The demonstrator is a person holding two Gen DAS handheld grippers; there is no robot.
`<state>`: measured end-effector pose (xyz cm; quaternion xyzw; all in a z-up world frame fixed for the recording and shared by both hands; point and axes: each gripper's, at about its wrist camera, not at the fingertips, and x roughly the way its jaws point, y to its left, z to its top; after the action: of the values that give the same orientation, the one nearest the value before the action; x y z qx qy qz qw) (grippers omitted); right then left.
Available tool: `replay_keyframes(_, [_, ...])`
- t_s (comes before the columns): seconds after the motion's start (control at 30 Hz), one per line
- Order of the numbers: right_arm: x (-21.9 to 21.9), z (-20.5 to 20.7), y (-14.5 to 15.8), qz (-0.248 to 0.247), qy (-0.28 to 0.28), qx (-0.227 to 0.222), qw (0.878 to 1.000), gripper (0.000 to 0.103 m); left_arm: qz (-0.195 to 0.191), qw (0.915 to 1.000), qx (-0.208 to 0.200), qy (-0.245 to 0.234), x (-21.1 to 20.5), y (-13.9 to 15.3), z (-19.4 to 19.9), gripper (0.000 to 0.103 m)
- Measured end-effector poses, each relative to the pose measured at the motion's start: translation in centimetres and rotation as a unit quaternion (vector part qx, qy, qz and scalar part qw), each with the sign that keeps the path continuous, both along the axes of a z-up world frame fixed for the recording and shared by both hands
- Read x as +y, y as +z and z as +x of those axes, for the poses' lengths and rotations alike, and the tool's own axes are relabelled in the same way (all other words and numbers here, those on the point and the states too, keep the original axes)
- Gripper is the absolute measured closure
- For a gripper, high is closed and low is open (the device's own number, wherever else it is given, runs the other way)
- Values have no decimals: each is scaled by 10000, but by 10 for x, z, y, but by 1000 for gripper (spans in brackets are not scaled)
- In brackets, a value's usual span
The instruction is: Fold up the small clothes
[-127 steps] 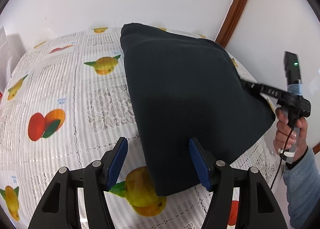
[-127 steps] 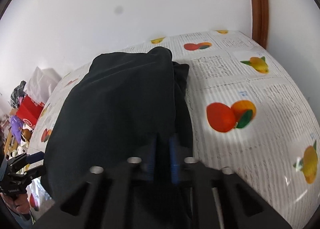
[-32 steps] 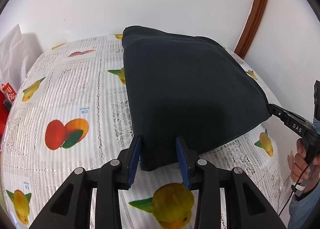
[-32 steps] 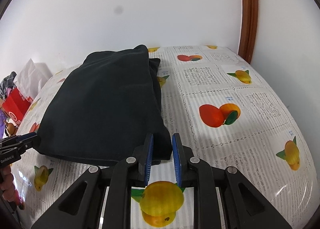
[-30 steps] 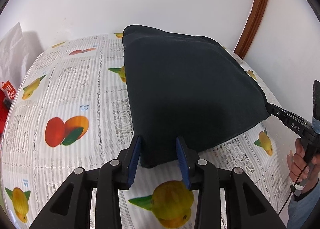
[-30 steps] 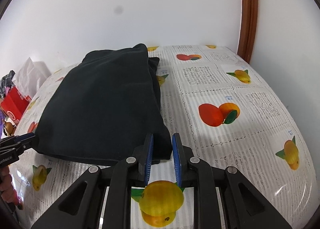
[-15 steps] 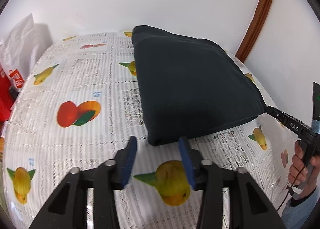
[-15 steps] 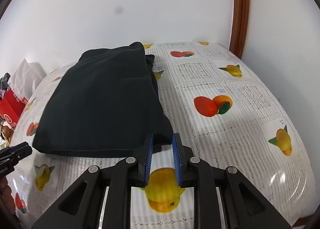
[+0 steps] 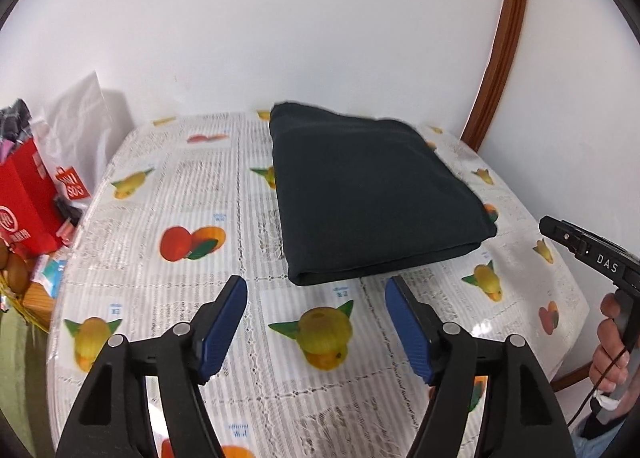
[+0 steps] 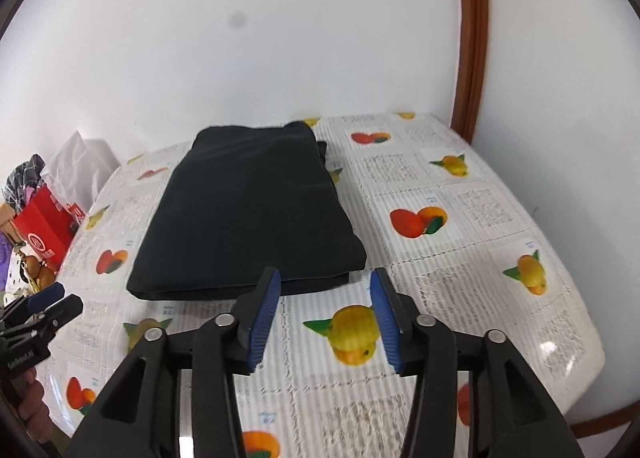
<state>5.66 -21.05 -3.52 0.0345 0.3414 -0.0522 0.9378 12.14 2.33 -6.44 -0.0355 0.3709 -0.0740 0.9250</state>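
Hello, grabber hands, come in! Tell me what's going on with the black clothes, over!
Left gripper and right gripper open, jaws just opened, nothing between them. Black garment folded, lying flat on the fruit-print tablecloth. Nothing in the way.

Left gripper point(image 9: 316, 312): jaws just been opening, now spread wide, nothing between the blue pads, tilted downward.
Right gripper point(image 10: 324, 312): jaws just been opening too, parted and empty, angled down.
Right hand point(image 9: 612, 354): fingers wrapped round the handle, low at the frame edge.
Left hand point(image 10: 30, 410): gripping its handle, barely in view.
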Motion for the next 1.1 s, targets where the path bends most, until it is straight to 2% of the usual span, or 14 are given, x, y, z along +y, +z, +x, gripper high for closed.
replay_keyframes(0.03, [2,-6,5,-15,-33,-44,10000,51,0,10000,-64,18,-2,5,-6,30])
replay_keyframes(0.13, [6,-25,16,-69,-154,-134,9998,31,35,9997,-255,57,-5,15,-22,26])
replay_keyframes(0.27, [12,-59,30,-154,-224,-440,9987,14,169,9986,-467,206,-8,26,-51,23])
replay_keyframes(0.4, [18,-91,36,-352,-254,-548,9976,8,163,9976,-607,288,-9,34,-78,20])
replay_keyframes(0.47, [19,-104,37,-400,-256,-582,9972,1,177,9975,-630,262,-12,36,-90,19])
replay_keyframes(0.7, [23,-140,40,-483,-167,-737,9960,0,215,9963,-763,342,-17,41,-110,17])
replay_keyframes(1.1, [20,-150,36,-535,-262,-701,9958,0,353,9949,-872,371,-21,45,-116,16])
